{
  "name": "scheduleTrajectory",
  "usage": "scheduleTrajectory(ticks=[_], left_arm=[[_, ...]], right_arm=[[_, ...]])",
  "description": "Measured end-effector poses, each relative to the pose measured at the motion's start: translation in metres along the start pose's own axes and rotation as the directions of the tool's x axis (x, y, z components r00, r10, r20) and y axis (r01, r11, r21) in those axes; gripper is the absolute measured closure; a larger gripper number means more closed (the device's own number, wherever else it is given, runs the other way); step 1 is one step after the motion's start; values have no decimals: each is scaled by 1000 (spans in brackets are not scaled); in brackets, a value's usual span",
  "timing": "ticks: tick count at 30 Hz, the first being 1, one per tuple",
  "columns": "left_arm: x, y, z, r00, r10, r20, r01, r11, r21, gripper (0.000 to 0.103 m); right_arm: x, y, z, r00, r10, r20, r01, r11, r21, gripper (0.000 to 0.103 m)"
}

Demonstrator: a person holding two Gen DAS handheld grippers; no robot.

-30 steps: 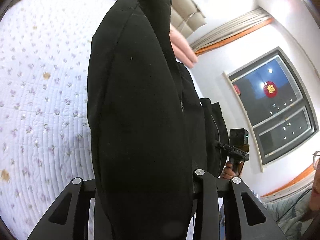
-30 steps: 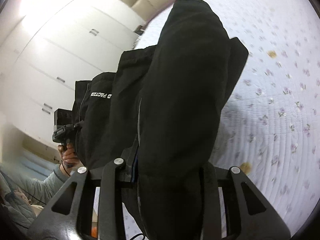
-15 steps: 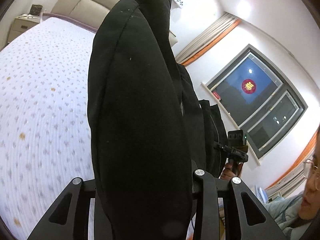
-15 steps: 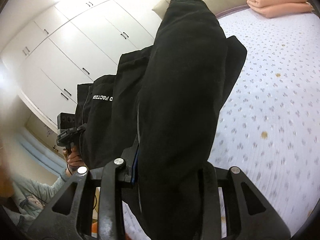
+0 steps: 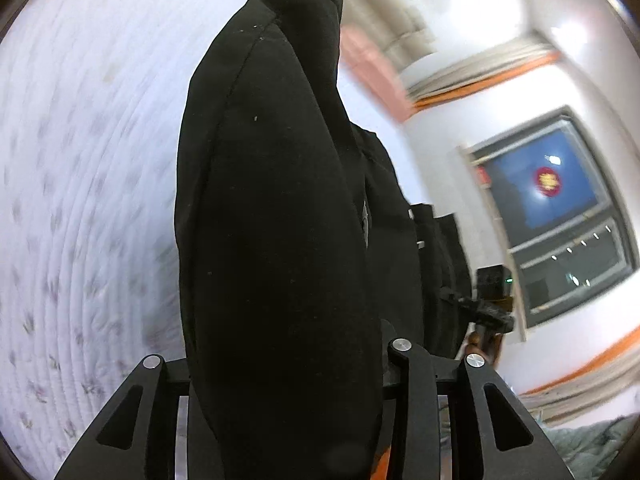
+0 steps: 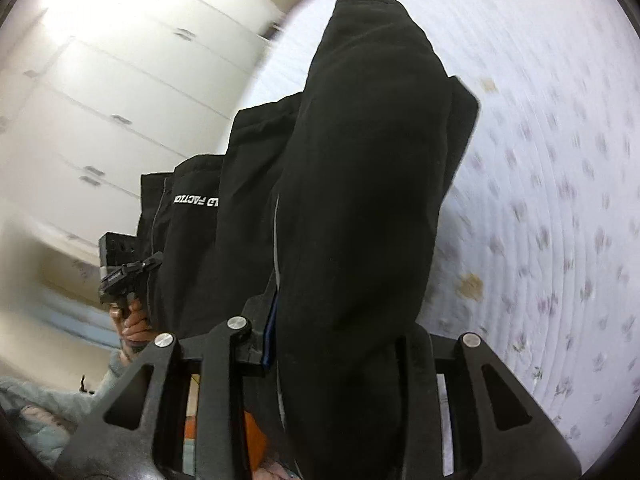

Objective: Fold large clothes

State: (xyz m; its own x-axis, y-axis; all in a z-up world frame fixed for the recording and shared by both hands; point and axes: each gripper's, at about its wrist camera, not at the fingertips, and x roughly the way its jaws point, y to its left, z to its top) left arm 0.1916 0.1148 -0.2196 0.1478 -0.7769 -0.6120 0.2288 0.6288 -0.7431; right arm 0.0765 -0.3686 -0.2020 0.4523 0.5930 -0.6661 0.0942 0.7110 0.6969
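A: Left wrist view: the left tongs (image 5: 288,420) are clamped on a thick fold of a black jacket (image 5: 280,220), which fills the middle of the picture from six o'clock up to twelve, over a bed (image 5: 80,200) with a flowered quilt on the nine o'clock side. The jaws have just been opening a little, yet the cloth sits packed between them.

B: And the other hand?

A: In the right wrist view the right tongs (image 6: 332,392) pinch another bunch of the same jacket; white lettering (image 6: 196,200) shows at about nine o'clock. These jaws too have just been easing wider with cloth between them. Each view catches the opposite tongs at the jacket's far edge.

B: Which step is this?

A: Likely carrying the held-up jacket toward the bed to lay it out or fold it over. The next move would call for lowering both ends evenly, keeping the cloth taut, and letting go only once it rests flat.

B: What can't be made out?

A: The pads themselves are buried in cloth, the jacket's lower part is cut off, and the background is smeared by blur.
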Motion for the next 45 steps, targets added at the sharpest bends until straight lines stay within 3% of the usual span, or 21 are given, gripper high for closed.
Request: scheduleTrajectory(ticks=[1, 2, 3, 4, 6, 7, 9, 12, 14, 17, 20, 22, 25, 27, 29, 30, 31, 33, 36, 40, 45], left_arm=[[9, 15, 2, 999, 31, -12, -32, 999, -39, 51], [21, 54, 3, 999, -14, -35, 9, 990, -142, 48], [25, 83, 2, 992, -122, -28, 112, 964, -241, 45], [26, 104, 1, 974, -225, -1, 213, 924, -317, 46], [18, 113, 0, 964, -266, 28, 260, 906, -335, 46], [6, 107, 0, 982, -187, 33, 188, 937, -293, 44], [-12, 97, 0, 996, -84, 24, 88, 970, -229, 42], [-39, 77, 4, 997, 74, 19, -70, 986, -152, 42], [-59, 44, 6, 965, 255, 56, -253, 967, -39, 42], [-80, -5, 11, 916, 371, 149, -383, 922, 58, 42], [-81, -54, 8, 895, 392, 213, -426, 892, 150, 42], [-63, -82, 9, 884, 409, 226, -450, 874, 180, 42], [-15, -127, -22, 860, 455, 230, -504, 826, 253, 42], [12, -131, -55, 841, 500, 207, -541, 783, 306, 42], [46, -127, -66, 837, 531, 133, -543, 775, 325, 42], [58, -124, -73, 824, 554, 118, -559, 763, 323, 42], [63, -123, -75, 817, 564, 119, -569, 756, 324, 41], [70, -111, -76, 819, 560, 129, -570, 764, 302, 40], [61, -107, -73, 836, 530, 139, -548, 800, 244, 39], [52, -118, -76, 820, 555, 142, -571, 773, 277, 39], [29, -137, -87, 812, 567, 138, -581, 764, 280, 39]], right_arm=[[11, -19, -1, 999, -31, -11, 32, 998, 56, 58], [16, -39, -2, 998, -59, -3, 59, 993, 105, 55], [21, -64, -4, 999, -38, 3, 37, 984, 172, 49], [23, -89, -9, 999, 38, 24, -43, 965, 260, 45], [21, -110, -19, 991, 117, 62, -131, 935, 331, 47], [17, -107, -21, 993, 96, 68, -112, 942, 315, 46], [5, -97, -27, 998, 25, 60, -41, 960, 278, 44], [-18, -78, -27, 991, -119, 58, 103, 968, 230, 42], [-43, -56, -24, 951, -295, 90, 278, 946, 164, 42], [-68, -24, -15, 886, -435, 159, 423, 900, 106, 41], [-77, 23, -15, 877, -438, 198, 435, 898, 61, 39], [-60, 54, -18, 864, -465, 194, 470, 883, 21, 39], [-12, 89, -37, 847, -511, 146, 522, 851, -50, 39], [18, 103, -52, 819, -559, 127, 572, 812, -117, 39], [54, 102, -62, 814, -577, 70, 580, 800, -152, 41], [67, 97, -67, 806, -592, 30, 589, 794, -153, 40], [75, 100, -71, 785, -620, 17, 613, 772, -165, 40], [89, 93, -76, 758, -651, 25, 644, 743, -183, 39], [86, 90, -75, 758, -652, 22, 648, 750, -131, 39], [83, 86, -77, 756, -653, 34, 653, 751, -97, 37], [64, 83, -89, 780, -625, 15, 625, 780, 23, 32]])
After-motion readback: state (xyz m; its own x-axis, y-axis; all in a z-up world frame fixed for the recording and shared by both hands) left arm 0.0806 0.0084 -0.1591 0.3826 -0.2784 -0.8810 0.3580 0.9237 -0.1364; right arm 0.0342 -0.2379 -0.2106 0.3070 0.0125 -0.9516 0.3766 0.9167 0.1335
